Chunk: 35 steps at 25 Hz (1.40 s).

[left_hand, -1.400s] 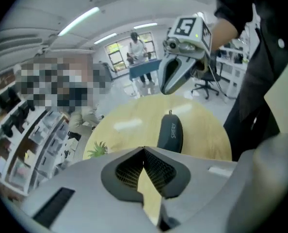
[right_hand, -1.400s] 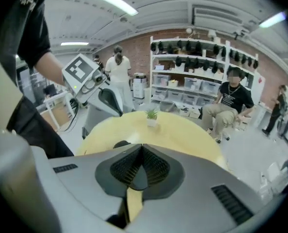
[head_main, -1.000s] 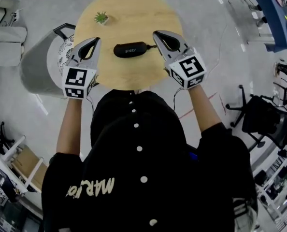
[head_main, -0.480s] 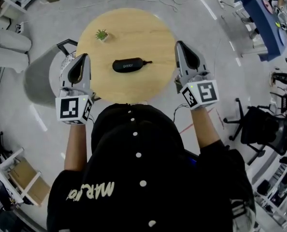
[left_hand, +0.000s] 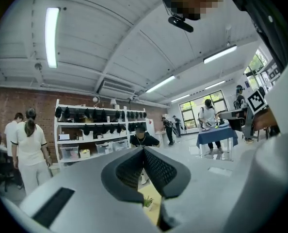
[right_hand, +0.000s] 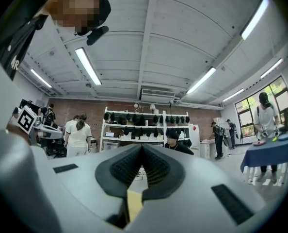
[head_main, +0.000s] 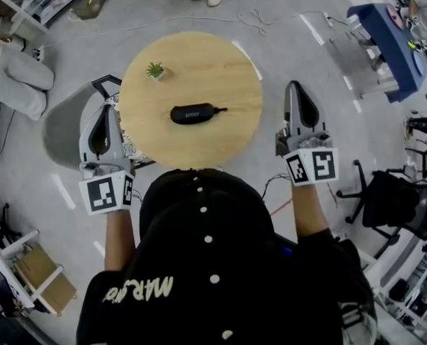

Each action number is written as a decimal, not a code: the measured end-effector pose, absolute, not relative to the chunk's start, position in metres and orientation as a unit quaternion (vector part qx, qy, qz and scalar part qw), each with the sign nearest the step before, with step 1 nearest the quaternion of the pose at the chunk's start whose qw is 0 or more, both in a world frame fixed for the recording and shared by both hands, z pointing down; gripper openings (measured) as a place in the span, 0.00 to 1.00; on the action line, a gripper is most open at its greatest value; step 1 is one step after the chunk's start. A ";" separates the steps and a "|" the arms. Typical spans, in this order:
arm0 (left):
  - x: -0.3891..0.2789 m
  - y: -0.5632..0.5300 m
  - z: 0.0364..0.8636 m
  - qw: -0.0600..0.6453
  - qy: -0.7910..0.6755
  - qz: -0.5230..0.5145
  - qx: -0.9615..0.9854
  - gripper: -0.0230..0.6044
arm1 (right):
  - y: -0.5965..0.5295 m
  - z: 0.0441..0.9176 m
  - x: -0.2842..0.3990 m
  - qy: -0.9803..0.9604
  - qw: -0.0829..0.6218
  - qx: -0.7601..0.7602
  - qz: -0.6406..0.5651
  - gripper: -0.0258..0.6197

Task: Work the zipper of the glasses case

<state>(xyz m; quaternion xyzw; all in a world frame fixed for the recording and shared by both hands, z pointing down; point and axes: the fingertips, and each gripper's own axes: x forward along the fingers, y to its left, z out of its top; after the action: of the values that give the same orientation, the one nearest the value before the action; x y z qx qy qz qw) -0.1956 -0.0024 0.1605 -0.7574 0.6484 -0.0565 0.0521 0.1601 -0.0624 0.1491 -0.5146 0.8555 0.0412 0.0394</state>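
Lying on the table: a black oval glasses case [head_main: 193, 113] with faint light lettering sits near the middle of the round light-wood table [head_main: 221, 56]. Its zipper pull [head_main: 221, 110] sticks out at the right end, and nothing touches it.
Left gripper: the grey two-jaw left gripper [head_main: 102, 108] is held off the table's left edge, well apart from the case. In its own view the black ribbed pads [left_hand: 158, 169] are pressed together with nothing between them.
Right gripper: the matching grey right gripper [head_main: 297, 86] is held off the table's right edge, also well apart from the case. Its pads [right_hand: 156, 166] meet tip to tip and it is empty.
Gripper views: both look across the room at white shelving [right_hand: 144, 123] against a brick wall.
Plant: a small green potted plant [head_main: 154, 70] stands near the table's far-left rim, apart from the case.
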 end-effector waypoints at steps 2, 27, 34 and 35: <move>-0.200 -0.001 0.159 0.044 0.657 -0.043 -0.751 0.04 | -0.060 0.147 0.166 0.851 0.038 -0.521 0.052 0.04; -0.182 0.005 0.158 0.037 0.641 -0.041 -0.765 0.04 | -0.052 0.152 0.168 0.857 0.022 -0.511 0.059 0.04; -0.182 0.005 0.158 0.039 0.641 -0.046 -0.765 0.04 | -0.055 0.150 0.159 0.862 0.017 -0.503 0.063 0.04; -0.182 0.005 0.158 0.039 0.640 -0.047 -0.766 0.04 | -0.055 0.150 0.159 0.862 0.017 -0.502 0.063 0.04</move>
<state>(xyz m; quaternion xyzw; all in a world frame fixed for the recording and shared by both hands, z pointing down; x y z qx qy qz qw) -0.1816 0.0051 0.1578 -0.7657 0.6403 -0.0470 0.0394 0.1585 -0.0547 0.1501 -0.5024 0.8622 0.0632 0.0166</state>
